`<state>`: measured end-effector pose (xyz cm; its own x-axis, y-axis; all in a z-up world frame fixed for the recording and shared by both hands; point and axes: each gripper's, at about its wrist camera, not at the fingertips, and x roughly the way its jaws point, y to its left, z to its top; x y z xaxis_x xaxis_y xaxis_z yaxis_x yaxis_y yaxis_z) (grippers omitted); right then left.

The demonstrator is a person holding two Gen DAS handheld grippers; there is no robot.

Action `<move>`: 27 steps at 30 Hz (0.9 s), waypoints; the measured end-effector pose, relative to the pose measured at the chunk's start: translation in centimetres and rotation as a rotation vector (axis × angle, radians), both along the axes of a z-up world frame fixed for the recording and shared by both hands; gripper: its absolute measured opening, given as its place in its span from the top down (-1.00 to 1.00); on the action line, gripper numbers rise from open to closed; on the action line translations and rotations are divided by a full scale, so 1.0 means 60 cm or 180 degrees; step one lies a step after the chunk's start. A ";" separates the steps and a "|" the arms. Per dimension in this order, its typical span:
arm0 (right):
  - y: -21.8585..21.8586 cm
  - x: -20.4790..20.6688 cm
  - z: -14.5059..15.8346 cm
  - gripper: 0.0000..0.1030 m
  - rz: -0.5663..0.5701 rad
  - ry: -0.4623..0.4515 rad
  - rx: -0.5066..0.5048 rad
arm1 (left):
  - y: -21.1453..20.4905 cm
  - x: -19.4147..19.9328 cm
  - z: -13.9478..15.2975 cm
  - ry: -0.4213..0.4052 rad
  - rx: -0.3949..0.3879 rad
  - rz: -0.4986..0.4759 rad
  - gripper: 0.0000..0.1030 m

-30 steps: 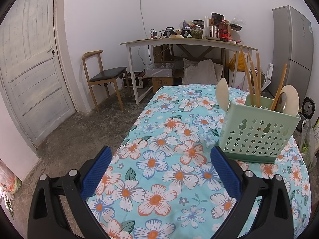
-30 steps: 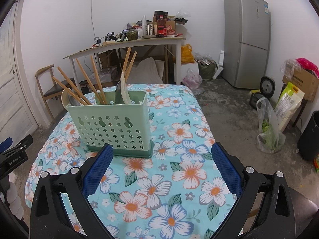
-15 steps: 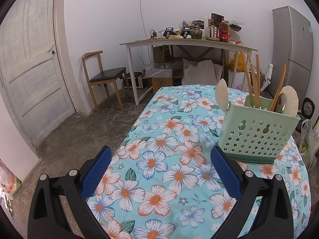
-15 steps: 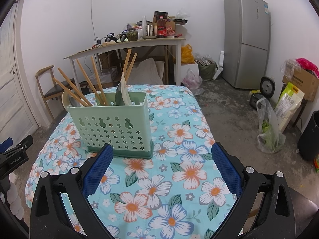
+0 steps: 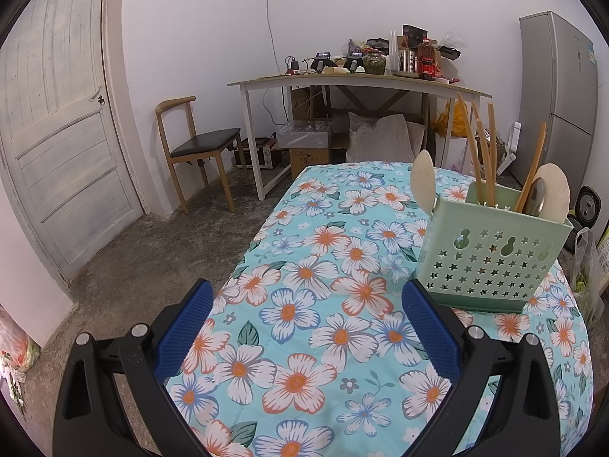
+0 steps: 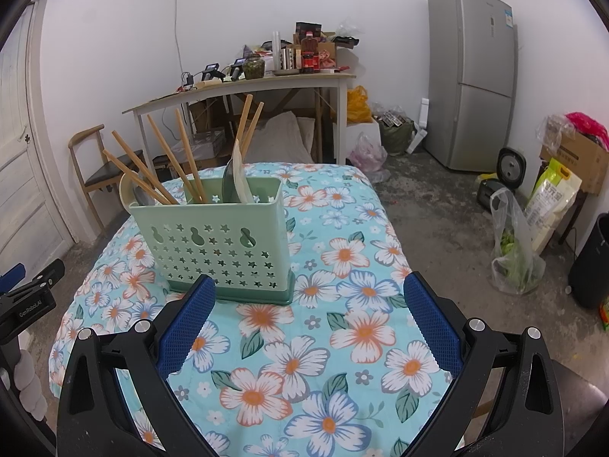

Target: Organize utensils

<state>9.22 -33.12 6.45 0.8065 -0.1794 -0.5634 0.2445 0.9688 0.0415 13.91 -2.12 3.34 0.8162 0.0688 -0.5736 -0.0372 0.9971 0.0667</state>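
Note:
A pale green utensil holder (image 5: 491, 259) with star cut-outs stands on the floral tablecloth (image 5: 304, 304); it also shows in the right wrist view (image 6: 217, 243). It holds several wooden chopsticks (image 6: 167, 163), cream spoons (image 5: 423, 182) and a metal spoon (image 5: 538, 194). My left gripper (image 5: 304, 301) is open and empty above the cloth, left of the holder. My right gripper (image 6: 308, 297) is open and empty, just in front of the holder. The left gripper's tip shows at the right wrist view's left edge (image 6: 30, 285).
Beyond the table stand a cluttered desk (image 5: 357, 83), a wooden chair (image 5: 198, 144), a white door (image 5: 57, 133) and a grey fridge (image 6: 472, 76). Bags (image 6: 514, 251), a box and a dark bin lie on the floor at right.
Both views have shifted only slightly; the holder sits a touch closer in the right wrist view. Both grippers stay open and empty.

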 end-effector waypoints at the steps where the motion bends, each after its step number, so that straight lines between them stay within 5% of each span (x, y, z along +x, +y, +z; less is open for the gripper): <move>1: 0.000 -0.001 0.000 -0.85 0.0000 -0.0002 0.0000 | 0.000 0.000 0.000 0.0001 0.0000 -0.0002 -0.89; 27: 0.001 0.000 -0.001 -0.85 -0.0001 -0.0003 0.0005 | -0.015 0.003 0.001 0.0011 -0.0017 -0.0057 -0.89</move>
<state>9.22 -33.09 6.40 0.8069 -0.1787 -0.5630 0.2448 0.9686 0.0434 14.07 -3.04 3.38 0.8152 0.0512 -0.5769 -0.0192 0.9979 0.0613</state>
